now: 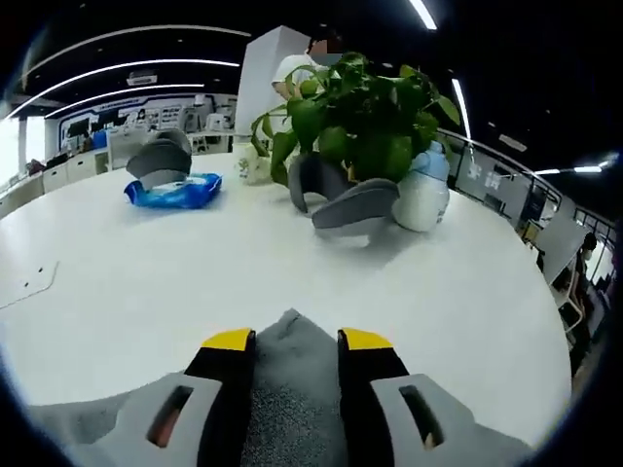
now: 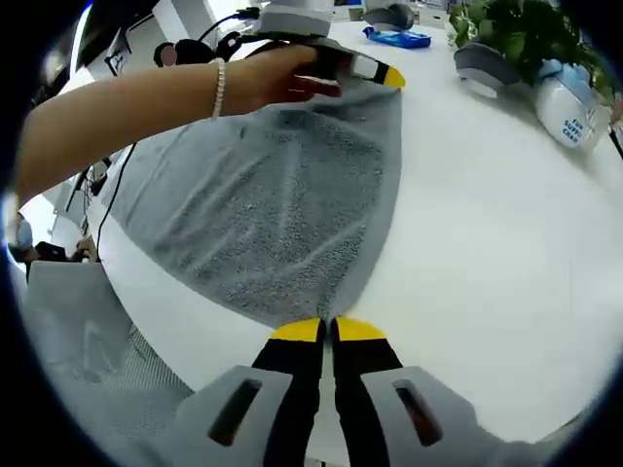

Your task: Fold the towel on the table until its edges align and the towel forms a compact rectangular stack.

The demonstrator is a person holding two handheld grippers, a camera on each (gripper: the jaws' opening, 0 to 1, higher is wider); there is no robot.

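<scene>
Grey towel (image 2: 282, 195) spread on white worktop (image 2: 487, 243), left hand-held gripper (image 1: 295, 342) pinching one towel corner, right hand-held gripper (image 2: 327, 331) pressed together on the opposite corner.

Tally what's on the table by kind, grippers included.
Towel: 1
Grippers: 2, left, right
Potted plant: 1
Blue packet: 1
Grey curved pieces: 2, one by the plant, one behind the packet
White bottle: 1
Mug: 1
Total: 9
</scene>
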